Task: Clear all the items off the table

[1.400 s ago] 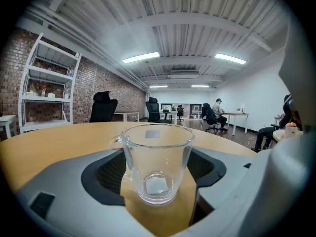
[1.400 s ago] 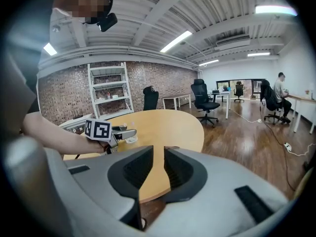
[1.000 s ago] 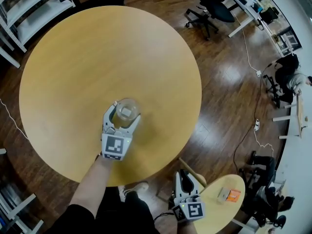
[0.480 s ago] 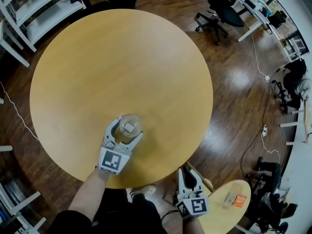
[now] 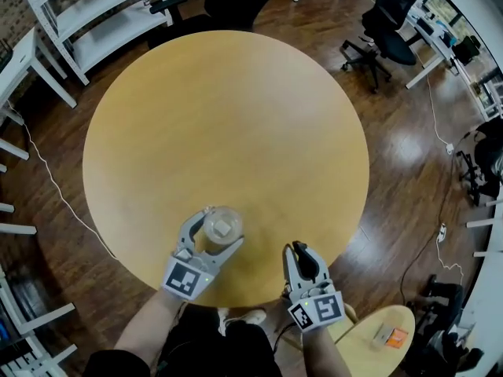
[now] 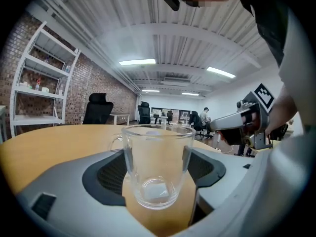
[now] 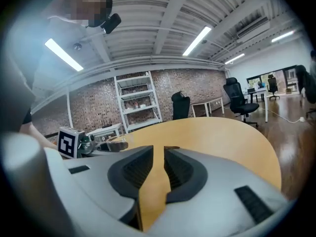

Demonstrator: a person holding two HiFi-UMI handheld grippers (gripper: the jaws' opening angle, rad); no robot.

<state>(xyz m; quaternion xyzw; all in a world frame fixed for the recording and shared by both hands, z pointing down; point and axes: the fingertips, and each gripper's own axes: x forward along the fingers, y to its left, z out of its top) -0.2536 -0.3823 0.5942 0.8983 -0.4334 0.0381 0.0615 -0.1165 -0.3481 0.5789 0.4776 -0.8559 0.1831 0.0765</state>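
Observation:
A clear glass mug [image 5: 222, 225] sits near the front edge of the round wooden table [image 5: 228, 108]. My left gripper [image 5: 222, 229] is shut on it. In the left gripper view the dark pads [image 6: 109, 174] press both sides of the empty mug [image 6: 157, 164], whose handle points away on the left. My right gripper [image 5: 298, 249] hovers over the table's front edge to the right of the mug. Its jaws stand almost together with only a thin slit and nothing between them [image 7: 158, 157]. The rest of the tabletop shows no other item.
White shelving [image 5: 102, 14] stands at the back left, and office chairs [image 5: 389, 18] at the back right. A small round side table [image 5: 377, 332] carrying an orange item [image 5: 393, 337] is at the lower right. A cable [image 5: 55, 187] trails over the wooden floor on the left.
The left gripper has carried the mug toward the table's near edge. The right gripper has risen from beside the small side table to the big table's front edge.

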